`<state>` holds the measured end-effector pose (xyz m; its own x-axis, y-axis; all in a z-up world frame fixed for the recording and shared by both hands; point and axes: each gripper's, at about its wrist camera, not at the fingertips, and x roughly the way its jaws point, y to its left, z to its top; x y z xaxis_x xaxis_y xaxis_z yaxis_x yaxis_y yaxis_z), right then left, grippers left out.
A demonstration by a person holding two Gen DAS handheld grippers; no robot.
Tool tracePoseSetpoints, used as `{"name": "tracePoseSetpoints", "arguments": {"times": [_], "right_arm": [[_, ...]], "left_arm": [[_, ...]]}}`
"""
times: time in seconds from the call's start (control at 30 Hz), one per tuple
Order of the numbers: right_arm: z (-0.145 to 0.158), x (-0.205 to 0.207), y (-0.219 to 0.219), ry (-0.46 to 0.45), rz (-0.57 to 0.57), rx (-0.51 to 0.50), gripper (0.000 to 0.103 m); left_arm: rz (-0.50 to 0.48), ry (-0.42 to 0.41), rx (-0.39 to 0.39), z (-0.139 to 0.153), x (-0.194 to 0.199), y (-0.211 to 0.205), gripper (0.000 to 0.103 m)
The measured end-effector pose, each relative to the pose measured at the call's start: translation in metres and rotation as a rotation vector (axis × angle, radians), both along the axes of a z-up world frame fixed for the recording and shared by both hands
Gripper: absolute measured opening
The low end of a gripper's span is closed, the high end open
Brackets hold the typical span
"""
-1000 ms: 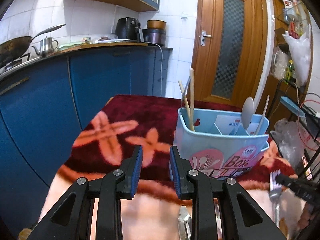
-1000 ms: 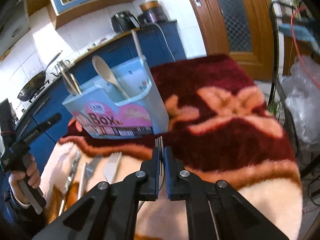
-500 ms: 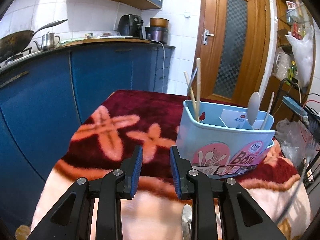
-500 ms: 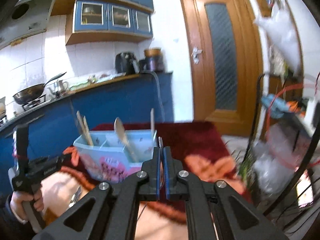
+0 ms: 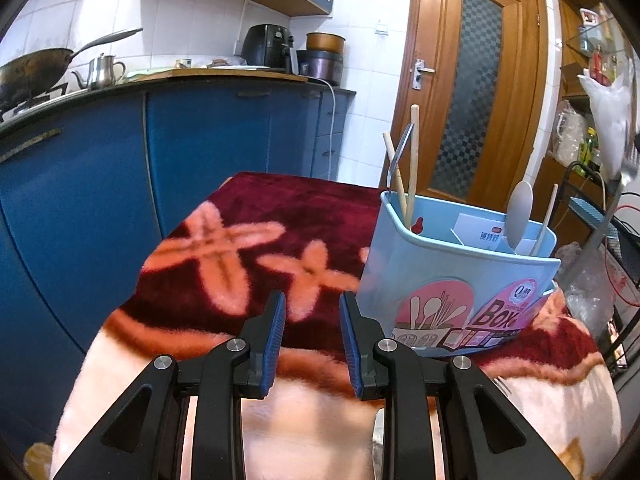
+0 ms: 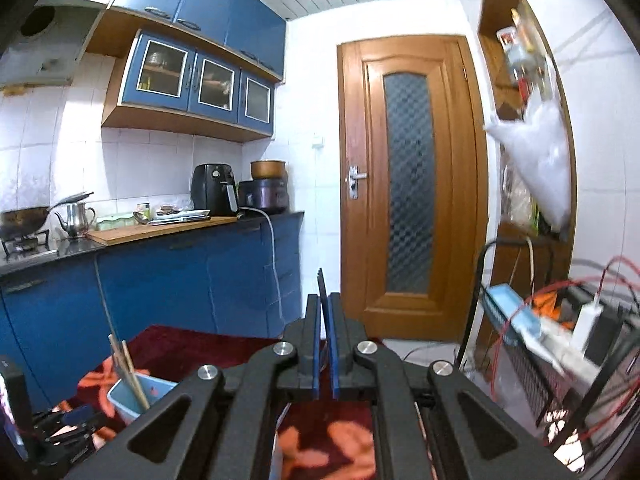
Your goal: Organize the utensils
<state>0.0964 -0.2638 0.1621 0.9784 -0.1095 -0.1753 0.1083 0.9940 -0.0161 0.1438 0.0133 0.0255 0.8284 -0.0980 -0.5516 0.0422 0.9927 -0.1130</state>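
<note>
A light blue utensil box (image 5: 460,280) stands on the red flowered blanket (image 5: 240,240), holding chopsticks (image 5: 412,168), a spoon (image 5: 519,216) and a thin stick. My left gripper (image 5: 312,312) is open and empty, low over the blanket just left of the box. My right gripper (image 6: 323,300) is shut on a fork (image 6: 320,280), seen edge-on between the pads, and is raised high above the table. The fork also shows at the right edge of the left wrist view (image 5: 624,184). The box corner with chopsticks shows low left in the right wrist view (image 6: 136,392).
Blue kitchen cabinets (image 5: 120,180) with a wok and kettle run along the left. A wooden door (image 5: 472,100) is behind the table. A wire rack with cables (image 6: 560,340) stands at the right. Cutlery lies on the blanket (image 5: 376,432) near my left gripper.
My right gripper has lifted the fork from the blanket to well above the box and tilted upward. My left gripper has drawn back slightly and stays open.
</note>
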Motion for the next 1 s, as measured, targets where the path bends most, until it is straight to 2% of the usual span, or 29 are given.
{"name": "tracePoseSetpoints", "arguments": {"times": [0.17, 0.27, 0.33, 0.4, 0.47, 0.7, 0.77, 1.0], "right_arm": [[-0.01, 0.015, 0.023, 0.002, 0.015, -0.095, 0.006], [-0.023, 0.021, 0.029, 0.044, 0.062, -0.089, 0.006], [-0.033, 0.023, 0.031, 0.071, 0.098, -0.065, 0.006], [-0.04, 0.024, 0.032, 0.094, 0.129, -0.032, 0.012], [-0.044, 0.022, 0.032, 0.103, 0.137, -0.009, 0.032], [-0.051, 0.0, 0.022, 0.113, 0.161, 0.094, 0.039], [-0.055, -0.008, 0.02, 0.127, 0.163, 0.129, 0.045], [-0.075, -0.027, 0.015, 0.225, 0.169, 0.222, 0.051]], "left_arm": [[0.001, -0.002, -0.006, 0.0, 0.0, 0.001, 0.028], [0.001, 0.002, -0.013, -0.001, 0.0, 0.001, 0.028], [0.002, 0.004, -0.018, -0.002, 0.0, 0.002, 0.028], [0.003, 0.005, -0.023, -0.002, 0.0, 0.003, 0.028], [0.003, 0.008, -0.027, -0.003, 0.001, 0.003, 0.028], [-0.004, 0.007, -0.025, -0.003, -0.001, 0.002, 0.028], [-0.005, 0.005, -0.024, -0.003, -0.002, 0.002, 0.028], [-0.025, 0.012, -0.042, 0.0, -0.011, 0.003, 0.028]]}}
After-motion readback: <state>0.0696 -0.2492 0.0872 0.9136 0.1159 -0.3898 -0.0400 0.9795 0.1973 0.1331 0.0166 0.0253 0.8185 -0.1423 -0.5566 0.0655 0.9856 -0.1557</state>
